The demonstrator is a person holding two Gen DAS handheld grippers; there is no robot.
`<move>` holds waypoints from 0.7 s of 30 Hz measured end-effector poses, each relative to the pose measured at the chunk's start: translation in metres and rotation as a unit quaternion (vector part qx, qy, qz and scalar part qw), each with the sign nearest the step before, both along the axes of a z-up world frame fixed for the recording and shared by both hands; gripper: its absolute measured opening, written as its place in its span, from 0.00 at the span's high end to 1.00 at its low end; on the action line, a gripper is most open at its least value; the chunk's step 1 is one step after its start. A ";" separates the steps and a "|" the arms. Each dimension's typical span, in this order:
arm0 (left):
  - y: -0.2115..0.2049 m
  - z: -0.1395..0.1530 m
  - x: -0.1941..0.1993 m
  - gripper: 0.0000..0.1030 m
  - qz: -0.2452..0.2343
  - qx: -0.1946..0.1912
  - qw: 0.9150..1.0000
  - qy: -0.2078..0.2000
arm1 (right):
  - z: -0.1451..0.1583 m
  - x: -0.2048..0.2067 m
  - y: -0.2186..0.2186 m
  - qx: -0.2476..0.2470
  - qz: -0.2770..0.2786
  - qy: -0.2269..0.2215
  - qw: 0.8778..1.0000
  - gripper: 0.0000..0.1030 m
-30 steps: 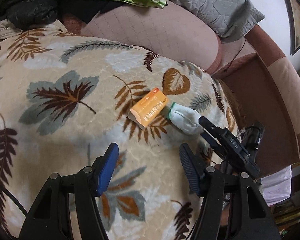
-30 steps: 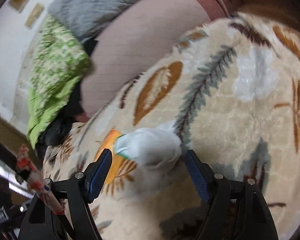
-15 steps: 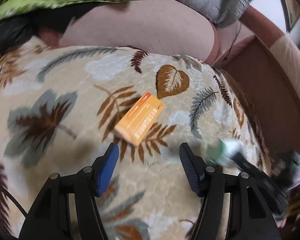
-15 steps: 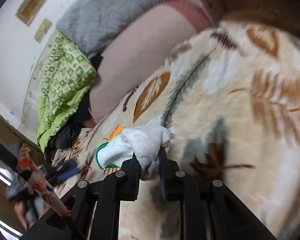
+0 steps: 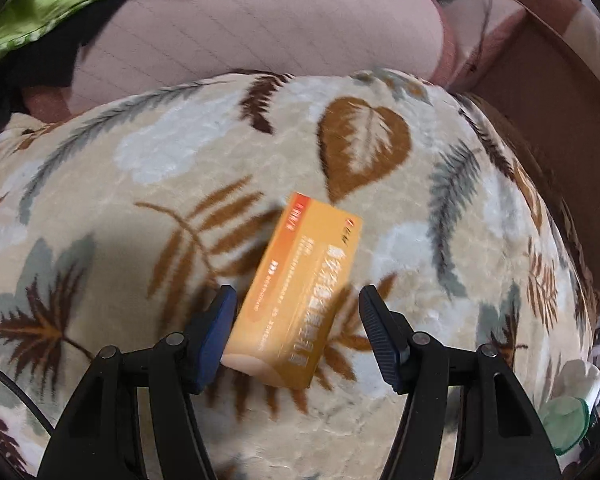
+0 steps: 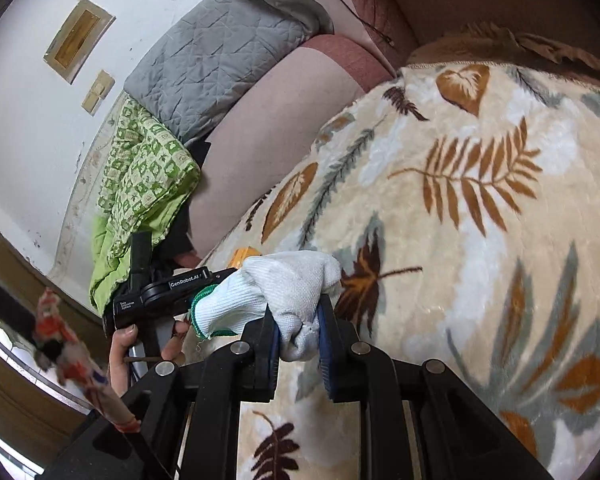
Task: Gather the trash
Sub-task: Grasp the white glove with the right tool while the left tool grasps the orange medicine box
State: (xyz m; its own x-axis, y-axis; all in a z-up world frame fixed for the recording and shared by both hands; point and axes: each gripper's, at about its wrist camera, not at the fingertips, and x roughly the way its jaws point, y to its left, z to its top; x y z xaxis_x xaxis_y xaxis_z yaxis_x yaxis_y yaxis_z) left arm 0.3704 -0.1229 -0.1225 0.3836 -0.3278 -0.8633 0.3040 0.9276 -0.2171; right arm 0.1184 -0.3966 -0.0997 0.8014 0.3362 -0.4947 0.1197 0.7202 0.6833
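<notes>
An orange cardboard box [image 5: 300,292] lies flat on the leaf-patterned blanket [image 5: 140,184]. My left gripper [image 5: 296,320] is open, its blue-padded fingers on either side of the box's near end, a small gap on each side. In the right wrist view my right gripper [image 6: 298,334] is shut on a white knitted glove [image 6: 276,288] with a green cuff, held up off the blanket. A corner of the orange box [image 6: 242,255] peeks out behind the glove. The glove [image 5: 572,404] also shows at the left wrist view's lower right edge.
The blanket covers a sofa seat with a pink backrest [image 5: 260,24] behind it. A grey quilted cushion [image 6: 220,40] and a green patterned cloth [image 6: 140,176] lie along the sofa back. A person's hand [image 6: 124,352] holds the other black gripper body [image 6: 168,292].
My right gripper closed on the glove and lifted it away from the box. My left gripper moved forward until the orange box sits between its open fingers.
</notes>
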 end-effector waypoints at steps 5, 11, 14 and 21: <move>-0.010 -0.007 -0.006 0.44 0.020 0.045 0.999 -0.010 | -0.004 -0.011 -0.001 0.005 -0.002 0.000 1.000 0.82; -0.007 -0.004 -0.019 0.57 0.036 0.051 0.998 -0.005 | -0.005 -0.027 0.003 0.009 -0.001 0.005 1.000 0.82; -0.001 0.017 -0.047 0.57 0.036 0.020 0.999 -0.001 | 0.001 -0.040 0.003 0.017 -0.002 -0.001 1.000 0.82; 0.008 0.080 -0.146 0.57 0.036 -0.035 0.999 0.003 | 0.034 -0.092 0.010 0.025 -0.009 -0.031 0.999 0.82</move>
State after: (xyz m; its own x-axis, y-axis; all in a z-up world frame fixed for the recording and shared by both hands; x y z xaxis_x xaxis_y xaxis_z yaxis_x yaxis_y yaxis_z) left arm 0.2247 -0.1153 -0.0429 0.4033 -0.3596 -0.8414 0.2363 0.9293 -0.2839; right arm 0.0262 -0.3869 -0.0657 0.8357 0.3451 -0.4271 0.0887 0.6828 0.7252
